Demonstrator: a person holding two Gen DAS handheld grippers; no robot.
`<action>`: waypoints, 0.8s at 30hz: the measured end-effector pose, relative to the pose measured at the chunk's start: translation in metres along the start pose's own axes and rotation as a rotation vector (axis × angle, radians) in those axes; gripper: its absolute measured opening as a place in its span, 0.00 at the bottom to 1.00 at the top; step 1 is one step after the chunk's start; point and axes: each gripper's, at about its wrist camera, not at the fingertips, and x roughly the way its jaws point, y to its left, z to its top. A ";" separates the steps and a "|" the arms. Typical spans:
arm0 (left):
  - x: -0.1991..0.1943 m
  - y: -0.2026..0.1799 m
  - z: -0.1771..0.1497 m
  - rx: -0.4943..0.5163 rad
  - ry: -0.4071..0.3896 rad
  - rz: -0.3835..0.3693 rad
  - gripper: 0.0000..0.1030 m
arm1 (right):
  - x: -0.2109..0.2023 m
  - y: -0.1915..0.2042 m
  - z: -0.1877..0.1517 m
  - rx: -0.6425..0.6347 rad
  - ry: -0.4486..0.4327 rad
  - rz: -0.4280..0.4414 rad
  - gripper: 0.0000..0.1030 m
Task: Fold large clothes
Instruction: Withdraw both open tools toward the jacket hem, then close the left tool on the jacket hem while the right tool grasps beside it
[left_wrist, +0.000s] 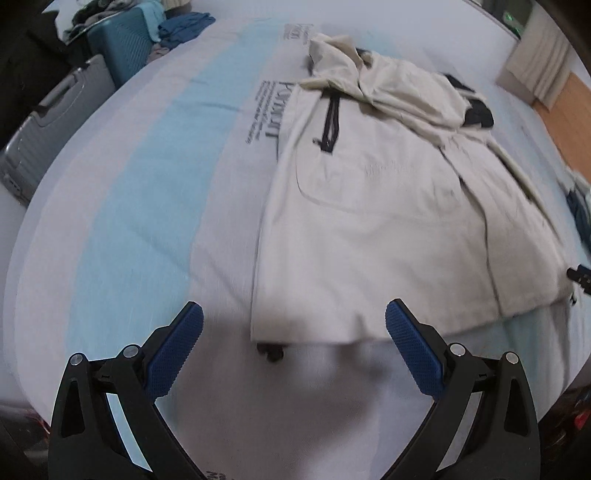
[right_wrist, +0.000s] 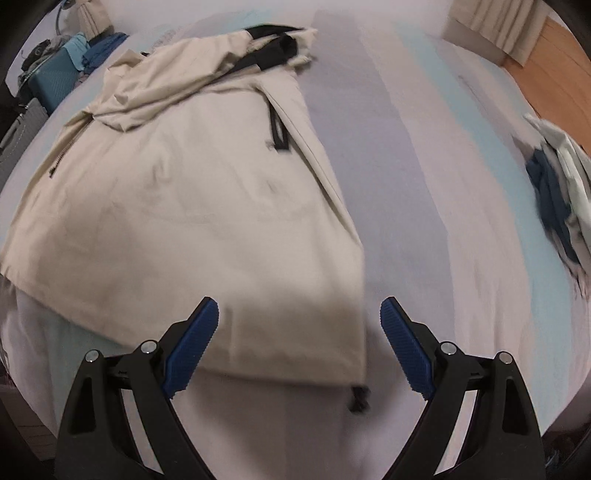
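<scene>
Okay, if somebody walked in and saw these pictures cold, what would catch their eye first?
Most likely the big cream jacket spread across the striped bed, its sleeves folded in near the collar and a black zipped pocket on the chest. Next, the blue-padded left gripper and right gripper, both open and empty, over the jacket's near hem. A crumpled blue and white clothes pile lies at the bed's right edge.

Soft, even indoor light, moderately bright, no glare. Strong fisheye bending in both views; black vignette at corners. Motion blur smears bed stripes and beige jacket; printed lettering barely legible. Dark soft-edged shadow on bed between left claw fingers, another between right claw fingers. Claw fingers sharpest part of each view.
</scene>
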 end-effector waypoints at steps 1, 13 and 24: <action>0.004 -0.001 -0.004 0.016 0.006 0.003 0.94 | 0.003 -0.004 -0.006 0.004 0.010 -0.006 0.83; 0.049 0.000 -0.002 0.025 0.089 -0.091 0.94 | 0.025 -0.015 -0.031 0.088 0.091 0.061 0.83; 0.060 -0.010 0.006 0.039 0.135 -0.137 0.89 | 0.032 -0.046 -0.022 0.194 0.108 0.174 0.83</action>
